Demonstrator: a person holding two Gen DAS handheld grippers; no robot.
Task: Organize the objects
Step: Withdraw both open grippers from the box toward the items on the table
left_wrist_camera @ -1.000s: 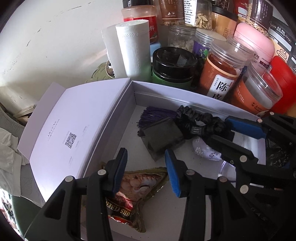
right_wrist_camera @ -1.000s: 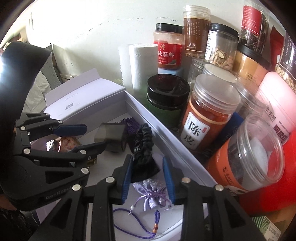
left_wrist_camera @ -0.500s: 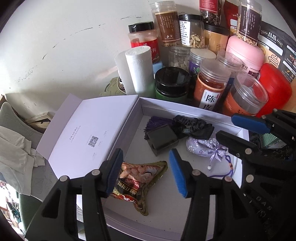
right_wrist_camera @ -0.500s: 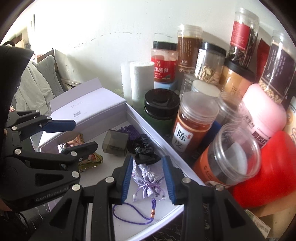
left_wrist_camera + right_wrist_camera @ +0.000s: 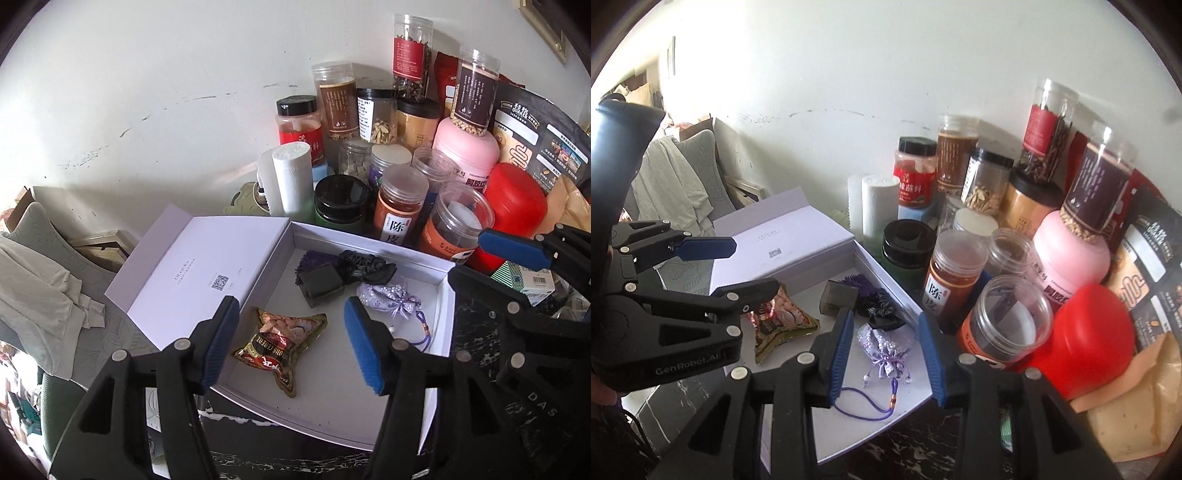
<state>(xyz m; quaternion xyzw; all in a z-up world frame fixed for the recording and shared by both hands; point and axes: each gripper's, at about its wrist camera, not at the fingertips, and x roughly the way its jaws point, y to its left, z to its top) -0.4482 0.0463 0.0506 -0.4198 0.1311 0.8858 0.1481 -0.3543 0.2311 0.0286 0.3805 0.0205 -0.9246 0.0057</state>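
Both the left gripper (image 5: 291, 332) and right gripper (image 5: 886, 358) gape empty above the box (image 5: 369, 254).

"陈皮" labels the orange jar (image 5: 398, 206); "GenRobot.AI" marks the left gripper (image 5: 718, 267); a QR code sits on the box lid (image 5: 199, 266).
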